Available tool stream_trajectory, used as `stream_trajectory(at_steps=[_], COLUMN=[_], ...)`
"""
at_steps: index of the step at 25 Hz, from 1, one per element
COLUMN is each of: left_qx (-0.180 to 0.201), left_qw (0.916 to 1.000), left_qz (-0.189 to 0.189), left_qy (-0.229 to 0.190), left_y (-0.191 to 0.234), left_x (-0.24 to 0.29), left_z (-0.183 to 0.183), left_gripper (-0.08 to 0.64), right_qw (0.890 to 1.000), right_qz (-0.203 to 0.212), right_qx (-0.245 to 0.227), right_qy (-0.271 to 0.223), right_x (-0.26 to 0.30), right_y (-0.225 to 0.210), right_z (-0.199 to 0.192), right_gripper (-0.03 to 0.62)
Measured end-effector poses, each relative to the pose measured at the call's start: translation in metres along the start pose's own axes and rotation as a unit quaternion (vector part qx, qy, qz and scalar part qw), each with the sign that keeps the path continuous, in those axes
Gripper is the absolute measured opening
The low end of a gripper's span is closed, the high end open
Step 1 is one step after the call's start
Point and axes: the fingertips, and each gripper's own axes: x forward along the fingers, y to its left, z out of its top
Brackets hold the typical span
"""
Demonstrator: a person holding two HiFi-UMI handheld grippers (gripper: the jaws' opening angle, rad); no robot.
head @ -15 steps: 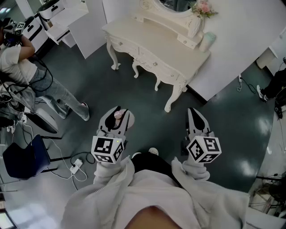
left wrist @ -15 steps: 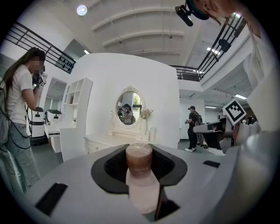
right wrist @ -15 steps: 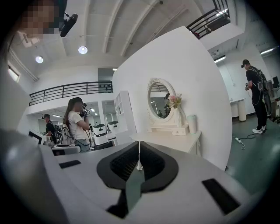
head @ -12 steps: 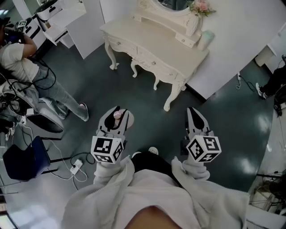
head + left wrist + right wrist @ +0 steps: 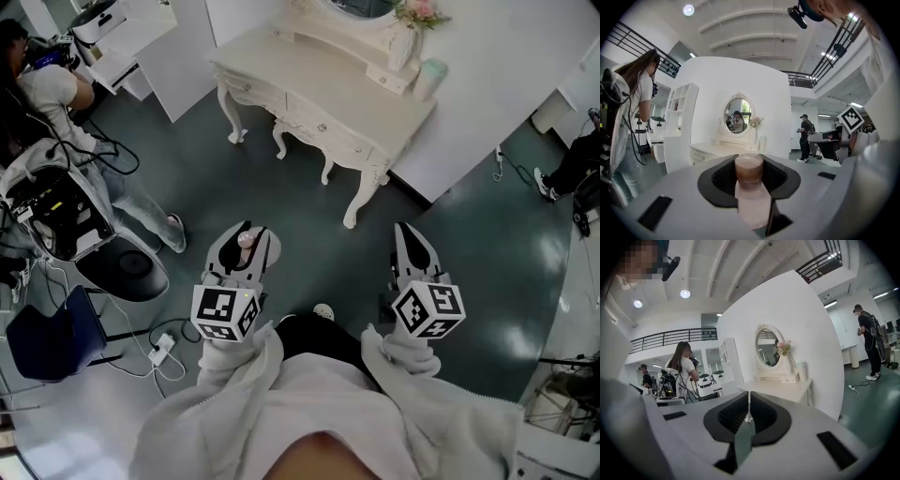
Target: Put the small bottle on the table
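A small pink bottle (image 5: 751,187) with a brownish cap stands upright between the jaws of my left gripper (image 5: 246,238), which is shut on it; in the head view the bottle (image 5: 247,241) shows as a pink spot between the jaw tips. My right gripper (image 5: 412,242) is shut with nothing in it, its pads meeting in the right gripper view (image 5: 748,414). Both grippers hang over the dark floor, well short of the cream dressing table (image 5: 319,89). The same table (image 5: 715,149) with its oval mirror lies straight ahead of the left gripper.
On the table's far side stand a flower vase (image 5: 405,45) and a pale green cup (image 5: 428,80). A person (image 5: 66,103) stands at the left beside a black-and-white machine (image 5: 56,202). A dark chair (image 5: 52,333) and floor cables (image 5: 159,349) lie at lower left.
Both grippers have kept their place in the view. The table has slid slightly up and left, and the machine at the left has come further into view.
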Motion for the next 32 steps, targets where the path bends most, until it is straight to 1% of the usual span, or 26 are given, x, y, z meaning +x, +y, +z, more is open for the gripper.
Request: stream_trajectory(at_steps=[7, 12, 16, 22, 25, 32], left_qx=[0.003, 0.005, 0.006, 0.004, 0.003, 0.001], left_qw=[1.0000, 1.0000, 1.0000, 1.0000, 0.9999, 0.9998], left_qz=[-0.004, -0.002, -0.001, -0.001, -0.004, -0.009], left_qy=[-0.004, -0.002, 0.006, 0.009, 0.011, 0.016], left_y=[0.007, 0.016, 0.023, 0.032, 0.032, 0.036], left_x=[-0.014, -0.041, -0.050, -0.061, -0.050, -0.017], left_z=[0.000, -0.010, -0.017, -0.019, -0.021, -0.018], left_gripper=[0.133, 0.133, 0.133, 0.133, 0.133, 0.133], right_qw=[1.000, 1.000, 1.000, 1.000, 1.000, 1.000], right_qz=[0.007, 0.013, 0.017, 0.004, -0.004, -0.003], right_qx=[-0.002, 0.002, 0.005, 0.009, 0.016, 0.016], right_qy=[-0.002, 0.002, 0.004, 0.009, 0.011, 0.016], right_x=[0.000, -0.007, -0.005, -0.016, -0.011, 0.017], right_y=[0.020, 0.045, 0.057, 0.064, 0.055, 0.039], right_z=[-0.003, -0.022, -0.031, -0.038, -0.039, -0.031], right_gripper=[0.038, 0.038, 0.038, 0.038, 0.038, 0.038])
